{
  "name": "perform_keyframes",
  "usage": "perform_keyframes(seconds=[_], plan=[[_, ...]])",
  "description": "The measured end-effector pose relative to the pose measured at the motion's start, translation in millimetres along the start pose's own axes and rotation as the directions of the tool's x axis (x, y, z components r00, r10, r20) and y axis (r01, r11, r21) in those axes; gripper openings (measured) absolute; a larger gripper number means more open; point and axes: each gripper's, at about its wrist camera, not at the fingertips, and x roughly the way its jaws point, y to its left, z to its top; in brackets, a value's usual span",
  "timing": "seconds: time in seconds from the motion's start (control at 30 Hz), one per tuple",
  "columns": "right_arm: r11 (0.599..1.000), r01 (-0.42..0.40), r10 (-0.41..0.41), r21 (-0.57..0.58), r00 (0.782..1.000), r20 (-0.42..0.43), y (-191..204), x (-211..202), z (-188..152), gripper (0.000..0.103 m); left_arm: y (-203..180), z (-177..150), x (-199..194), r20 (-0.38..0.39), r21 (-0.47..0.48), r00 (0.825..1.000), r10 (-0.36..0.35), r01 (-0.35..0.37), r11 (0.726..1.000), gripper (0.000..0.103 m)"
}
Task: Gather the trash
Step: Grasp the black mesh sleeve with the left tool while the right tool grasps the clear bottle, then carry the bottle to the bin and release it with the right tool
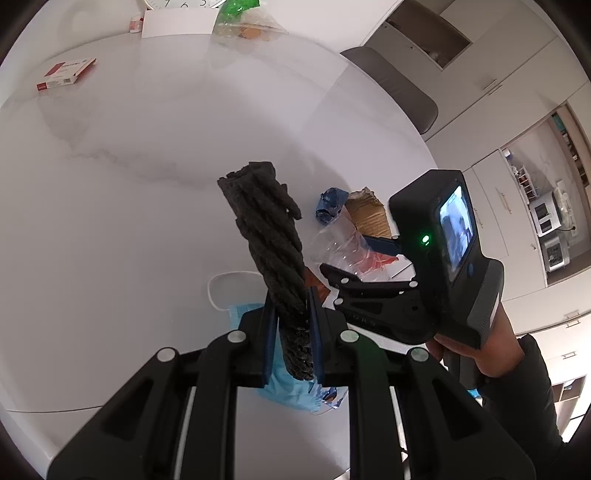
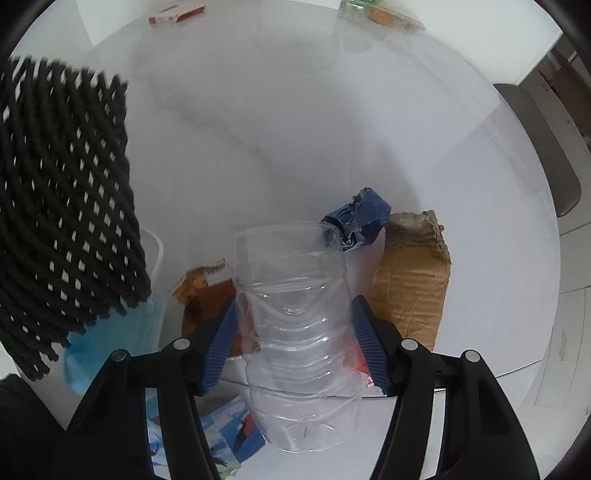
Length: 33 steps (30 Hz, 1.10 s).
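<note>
My left gripper [image 1: 291,332] is shut on a black woven mat [image 1: 269,236], held edge-on above the white table [image 1: 147,166]; the mat fills the left of the right wrist view [image 2: 62,206]. My right gripper [image 2: 295,336] is shut on a clear crushed plastic bottle [image 2: 299,321], which also shows in the left wrist view [image 1: 340,247]. Around it lie a crumpled blue wrapper [image 2: 358,218], a piece of brown cardboard [image 2: 410,280], a blue face mask [image 2: 107,347] and a brown-orange wrapper [image 2: 203,295].
A red-and-white box [image 1: 66,74] lies at the far left of the table. A clear bag with green contents [image 1: 240,22] and a white card [image 1: 177,22] sit at the far edge. A grey chair [image 1: 395,85] stands beyond the table, with cabinets behind.
</note>
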Motion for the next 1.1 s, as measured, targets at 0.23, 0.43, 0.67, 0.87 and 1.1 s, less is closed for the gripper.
perform_keyframes(seconds=[0.23, 0.43, 0.67, 0.87, 1.1], plan=[[0.985, -0.077, 0.059, 0.157, 0.991, 0.122, -18, -47, -12, 0.062, -19, 3, -6, 0.016, 0.048, 1.0, -0.019, 0.018, 0.999, 0.016], [0.927, -0.115, 0.026, 0.357, 0.969, 0.244, -41, -110, -82, 0.062, -65, -6, -21, 0.011, 0.191, 0.998, -0.056, 0.053, 0.98, 0.016], [0.817, -0.088, -0.085, 0.57, 0.959, 0.27, -59, -167, -216, 0.062, -153, -48, -23, -0.082, 0.384, 0.985, -0.15, 0.17, 0.908, 0.016], [0.658, 0.007, -0.181, 0.753, 0.972, 0.149, -60, -178, -336, 0.062, -219, -100, -17, -0.206, 0.51, 0.957, -0.206, 0.285, 0.811, 0.016], [0.466, 0.062, -0.155, 0.883, 0.988, 0.012, -31, -153, -444, 0.062, -265, -153, -7, -0.337, 0.584, 0.919, -0.207, 0.376, 0.72, 0.016]])
